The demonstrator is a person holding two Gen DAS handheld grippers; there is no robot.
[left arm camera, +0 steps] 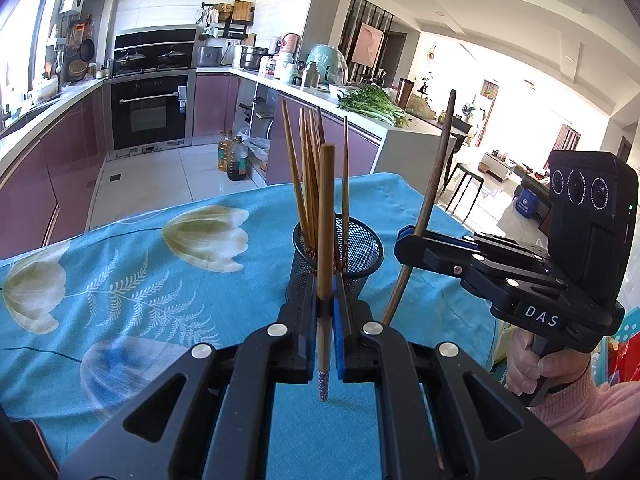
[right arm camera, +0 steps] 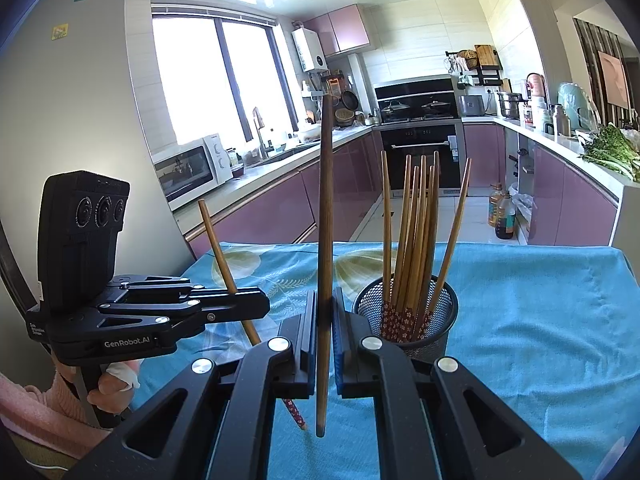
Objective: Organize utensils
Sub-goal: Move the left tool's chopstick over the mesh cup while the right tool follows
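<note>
A black mesh cup [left arm camera: 362, 254] stands on the blue flowered tablecloth [left arm camera: 140, 280] and holds several wooden chopsticks [left arm camera: 306, 176]. My left gripper [left arm camera: 326, 300] is shut on a light wooden chopstick [left arm camera: 327, 208], held upright just in front of the cup. My right gripper [right arm camera: 325, 312] is shut on a darker brown chopstick [right arm camera: 325, 200], upright, left of the mesh cup [right arm camera: 436, 320] with its chopsticks [right arm camera: 416, 232]. The right gripper [left arm camera: 416, 236] shows to the right of the cup in the left wrist view. The left gripper [right arm camera: 248, 304] shows at the left in the right wrist view.
The table's far edge [left arm camera: 240, 196] drops to a tiled kitchen floor with oil bottles [left arm camera: 236, 158]. Purple cabinets and an oven [left arm camera: 150, 110] stand behind. Greens [left arm camera: 372, 104] lie on the counter at right. A stool [left arm camera: 466, 188] stands past the table's right corner.
</note>
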